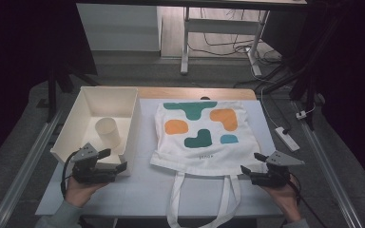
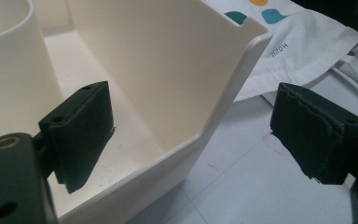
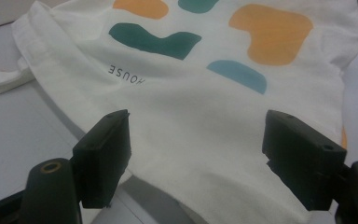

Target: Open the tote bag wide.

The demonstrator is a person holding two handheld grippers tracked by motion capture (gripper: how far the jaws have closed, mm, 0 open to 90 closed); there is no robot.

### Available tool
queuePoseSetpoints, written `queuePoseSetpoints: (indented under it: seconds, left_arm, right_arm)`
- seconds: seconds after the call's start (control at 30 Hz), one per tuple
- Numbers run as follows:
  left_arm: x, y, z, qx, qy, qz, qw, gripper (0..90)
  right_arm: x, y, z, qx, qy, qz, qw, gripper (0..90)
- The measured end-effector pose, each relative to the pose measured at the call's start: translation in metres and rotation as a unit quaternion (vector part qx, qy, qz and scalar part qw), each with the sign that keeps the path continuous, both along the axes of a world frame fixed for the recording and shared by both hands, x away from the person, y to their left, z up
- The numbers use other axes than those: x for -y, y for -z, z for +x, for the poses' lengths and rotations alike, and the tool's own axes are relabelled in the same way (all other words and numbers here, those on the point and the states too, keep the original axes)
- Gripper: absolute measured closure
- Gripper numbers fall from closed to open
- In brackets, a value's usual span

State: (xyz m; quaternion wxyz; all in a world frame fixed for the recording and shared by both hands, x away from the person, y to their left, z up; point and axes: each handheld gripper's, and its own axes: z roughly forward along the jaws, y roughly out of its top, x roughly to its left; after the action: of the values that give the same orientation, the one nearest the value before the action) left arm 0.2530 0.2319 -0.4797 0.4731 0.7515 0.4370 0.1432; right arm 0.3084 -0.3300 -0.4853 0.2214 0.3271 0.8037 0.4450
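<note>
At the far left of the worktop (image 1: 123, 190) stands a cream bin (image 1: 71, 128) with a pale cup (image 1: 108, 133) upright inside it. The left tool (image 1: 115, 160) hovers at the bin's near corner, its jaws spread wide; in the left gripper view one jaw sits over the inside of the bin and the other outside it, so they straddle the corner wall without pressing on it. Toward the middle lies a white tote bag (image 1: 204, 156), flat, printed with green, orange and blue shapes, its straps (image 1: 178, 199) trailing to the near edge. At the right, the right tool (image 1: 251, 164) stands at the bag's near right corner, jaws apart over the cloth, gripping nothing.
</note>
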Motion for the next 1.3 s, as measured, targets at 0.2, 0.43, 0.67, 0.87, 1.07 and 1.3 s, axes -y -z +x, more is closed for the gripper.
queuePoseSetpoints:
  seconds: [0.2,0.43,0.67,0.87,1.07,1.3]
  left_arm:
    - [0.000,0.000,-0.001,0.000,-0.001,0.001,1.0000,13.6]
    - [0.000,-0.003,-0.002,0.002,-0.004,-0.003,1.0000,14.0]
    - [0.001,-0.022,-0.010,0.033,-0.023,-0.008,0.9991,15.6]
    - [0.003,-0.035,-0.015,0.044,-0.016,-0.016,0.9988,17.2]
    - [0.011,-0.047,-0.018,0.054,0.000,-0.022,0.9983,18.2]
    - [0.026,-0.059,-0.021,0.057,0.033,-0.016,0.9977,18.9]
  right_arm:
    - [0.001,0.003,0.001,-0.006,0.000,0.010,0.9999,23.3]
    - [0.000,0.005,0.000,-0.011,0.000,0.005,0.9999,22.3]
    - [-0.002,0.006,0.000,-0.011,-0.006,0.000,0.9999,22.3]
    - [-0.003,0.006,-0.001,-0.008,-0.005,0.001,1.0000,22.3]
    - [-0.004,0.005,-0.001,-0.006,-0.006,-0.001,1.0000,22.4]
    - [-0.004,0.004,-0.003,0.004,-0.005,0.002,1.0000,23.6]
